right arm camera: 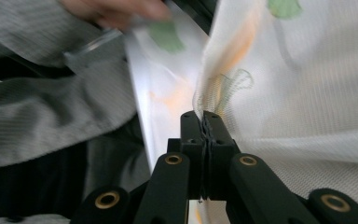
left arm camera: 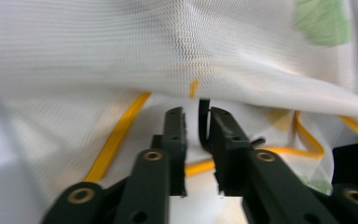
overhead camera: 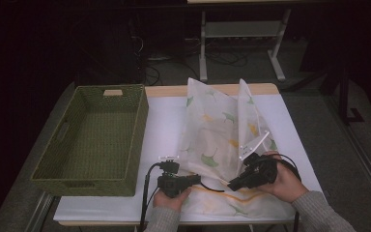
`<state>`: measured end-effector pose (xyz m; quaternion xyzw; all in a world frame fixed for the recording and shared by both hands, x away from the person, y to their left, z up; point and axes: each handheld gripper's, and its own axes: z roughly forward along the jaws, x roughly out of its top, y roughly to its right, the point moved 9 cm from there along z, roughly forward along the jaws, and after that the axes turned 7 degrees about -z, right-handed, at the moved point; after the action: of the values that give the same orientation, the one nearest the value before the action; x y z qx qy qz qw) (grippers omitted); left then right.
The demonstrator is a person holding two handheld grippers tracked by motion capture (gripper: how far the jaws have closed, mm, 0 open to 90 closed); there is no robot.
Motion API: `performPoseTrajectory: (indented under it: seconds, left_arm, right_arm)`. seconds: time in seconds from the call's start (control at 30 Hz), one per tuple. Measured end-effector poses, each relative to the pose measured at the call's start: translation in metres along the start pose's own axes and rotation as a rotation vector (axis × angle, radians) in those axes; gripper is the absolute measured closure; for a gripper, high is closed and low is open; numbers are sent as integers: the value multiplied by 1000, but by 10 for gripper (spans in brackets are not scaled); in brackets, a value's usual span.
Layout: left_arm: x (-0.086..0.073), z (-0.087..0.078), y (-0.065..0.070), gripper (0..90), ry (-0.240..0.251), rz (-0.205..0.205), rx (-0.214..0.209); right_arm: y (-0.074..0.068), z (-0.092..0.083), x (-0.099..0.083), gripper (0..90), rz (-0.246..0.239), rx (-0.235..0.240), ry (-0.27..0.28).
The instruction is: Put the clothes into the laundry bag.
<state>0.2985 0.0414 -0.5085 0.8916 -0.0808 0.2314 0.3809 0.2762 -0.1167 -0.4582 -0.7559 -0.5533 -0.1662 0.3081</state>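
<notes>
A: Right gripper [right arm camera: 204,116] first — jaws pressed together, a fold of the mesh cloth [right arm camera: 307,93] pinched between the tips. I read it as clamped on the fabric's edge.

B: And the left?

A: Left gripper [left arm camera: 196,114] has its jaws a little apart. A thin dark cord sits in the gap; I cannot tell whether it is gripped. Cloth drapes just above and beyond the tips.

B: Where is the cloth overall?

A: From the high view, the mesh cloth [overhead camera: 222,130] lies on the white table [overhead camera: 164,121], right of centre, tented up into peaks, near edge toward my hands. Woven green basket [overhead camera: 96,140] stands to its left, nothing in it.

B: Handling?

A: My judgement: light, limp, thin, prone to snag or slide through the jaws. I would take hold at the yellow hem [left arm camera: 116,135], where the layers are thicker.
</notes>
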Motion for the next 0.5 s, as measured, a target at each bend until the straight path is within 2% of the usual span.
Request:
performPoseTrajectory:
  seconds: [0.03,0.1,0.27,0.33,0.43,0.5]
  left_arm:
    - [-2,-3,-2,742,-1,1,6]
    - [-4,-8,-5,721,-3,6,15]
    - [-9,-20,-13,690,-3,4,29]
    - [-11,-23,-15,684,-7,-1,30]
    - [-13,-23,-17,680,-13,-11,22]
    - [-12,-20,-15,683,-9,-14,15]
  right_arm:
    - [4,3,-5,878,8,-16,-20]
    - [13,7,-14,878,14,-79,-77]
    - [29,3,-17,881,52,-125,-70]
    - [38,0,-20,882,73,-170,-75]
    - [53,-4,-28,882,117,-219,-81]
    - [61,-6,-32,882,140,-226,-73]
